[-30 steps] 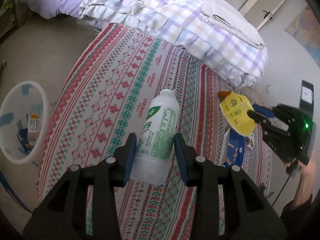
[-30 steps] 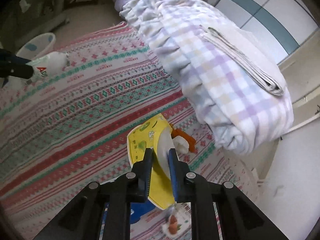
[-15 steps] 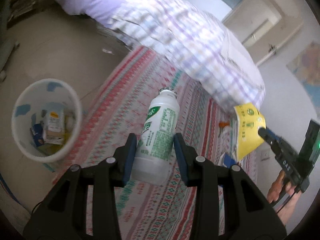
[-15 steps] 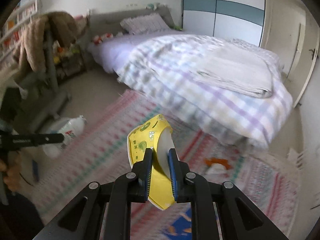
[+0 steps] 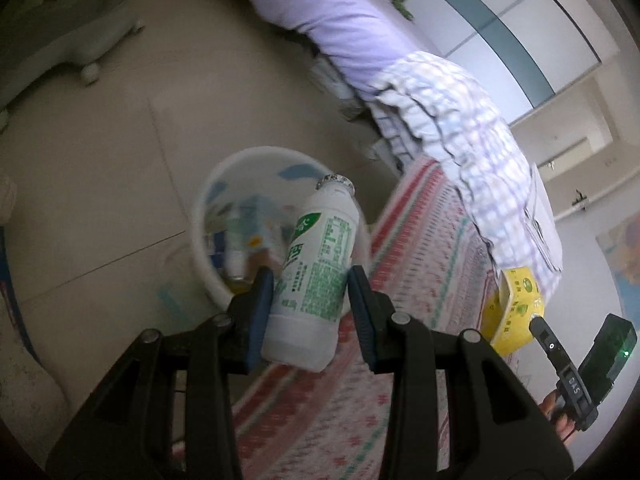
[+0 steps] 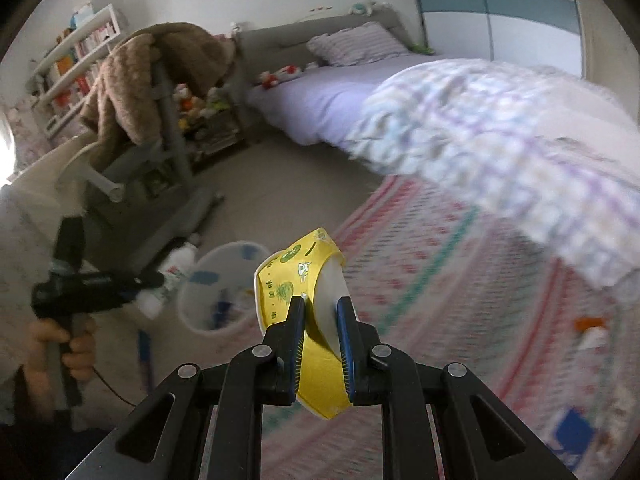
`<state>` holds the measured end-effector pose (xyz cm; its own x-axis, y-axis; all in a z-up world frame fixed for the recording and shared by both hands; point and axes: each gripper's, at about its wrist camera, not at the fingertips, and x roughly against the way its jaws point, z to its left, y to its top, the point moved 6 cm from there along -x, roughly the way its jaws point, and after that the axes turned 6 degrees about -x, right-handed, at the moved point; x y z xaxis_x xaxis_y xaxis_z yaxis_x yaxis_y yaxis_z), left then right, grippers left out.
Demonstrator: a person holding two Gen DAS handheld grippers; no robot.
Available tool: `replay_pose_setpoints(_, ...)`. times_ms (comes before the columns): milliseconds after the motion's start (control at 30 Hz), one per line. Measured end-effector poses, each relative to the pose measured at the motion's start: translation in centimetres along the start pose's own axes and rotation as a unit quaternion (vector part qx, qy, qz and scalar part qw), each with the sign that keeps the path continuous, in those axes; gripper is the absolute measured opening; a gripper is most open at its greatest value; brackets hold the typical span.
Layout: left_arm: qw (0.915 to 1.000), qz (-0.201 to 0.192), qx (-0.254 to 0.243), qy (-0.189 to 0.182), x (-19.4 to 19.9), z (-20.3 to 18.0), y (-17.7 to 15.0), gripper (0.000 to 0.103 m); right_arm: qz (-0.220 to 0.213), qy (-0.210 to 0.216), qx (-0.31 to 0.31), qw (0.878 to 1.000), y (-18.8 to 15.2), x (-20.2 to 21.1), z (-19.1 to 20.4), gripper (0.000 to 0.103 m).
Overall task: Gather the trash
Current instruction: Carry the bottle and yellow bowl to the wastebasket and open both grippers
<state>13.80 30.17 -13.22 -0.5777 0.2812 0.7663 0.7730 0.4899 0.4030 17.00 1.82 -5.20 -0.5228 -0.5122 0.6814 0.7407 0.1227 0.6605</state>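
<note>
**A:** Your left gripper [image 5: 310,300] pinches a white bottle [image 5: 312,276] across its green-labelled body, jaws pressed on either side, bottle tilted neck-up. Your right gripper [image 6: 320,344] clamps a yellow paper bowl [image 6: 304,292] by its wall, one jaw inside, one outside.

**B:** How will they handle?

**A:** The bottle looks like light, smooth plastic, likely empty; a grip at the widest part of the body suits it, since the label could slip. The bowl is thin and soft, so it will crush if you squeeze harder; the rim is the stiffest place to hold.

**B:** And beyond them?

**A:** Just past the bottle sits the white bin [image 5: 208,208], already holding trash, on the floor [image 5: 100,160] beside the striped rug [image 5: 420,248]. More litter lies on the rug near the bed [image 6: 460,112].
</note>
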Motion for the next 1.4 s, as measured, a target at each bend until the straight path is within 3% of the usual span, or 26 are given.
replay_pose_setpoints(167, 1.0000, 0.004, 0.004, -0.005, -0.9, 1.0, 0.2, 0.040, -0.003, 0.035, -0.007, 0.999, 0.2, -2.6, 3.9, 0.017)
replay_pose_setpoints(300, 0.9993, 0.018, 0.013, -0.030, -2.5, 0.5, 0.6, 0.040, -0.007, 0.058, -0.022, 0.998, 0.9, -3.7, 5.7, 0.017)
replay_pose_setpoints(467, 0.9984, 0.039, 0.005, -0.040, -5.3, -1.0, 1.1, 0.040, -0.013, 0.071, -0.040, 0.997, 1.5, -4.2, 6.2, 0.017)
replay_pose_setpoints(667, 0.9964, 0.080, -0.011, -0.024, -9.5, -2.2, 1.4, 0.040, -0.011, 0.070, -0.051, 0.996, 1.5, -4.4, 5.6, 0.017)
replay_pose_setpoints(767, 0.9927, 0.108, -0.017, -0.050, -11.2, -2.8, 1.0, 0.052, -0.010, 0.069, -0.057, 0.996, 1.5, -4.6, 5.3, 0.017)
replay_pose_setpoints(1000, 0.9958, 0.068, -0.009, -0.060, -7.5, -0.7, 1.5, 0.052, -0.005, 0.069, -0.062, 0.996, 1.5, -5.6, 5.5, 0.017)
replay_pose_setpoints(1233, 0.9995, -0.004, 0.011, -0.029, -0.7, 3.3, 2.3, 0.052, 0.017, 0.079, -0.051, 0.995, 2.1, -8.8, 8.1, 0.017)
replay_pose_setpoints(1400, 0.9991, -0.027, 0.025, -0.021, 2.1, 5.4, 2.4, 0.052, 0.043, 0.086, -0.050, 0.994, 2.6, -12.2, 11.0, 0.017)
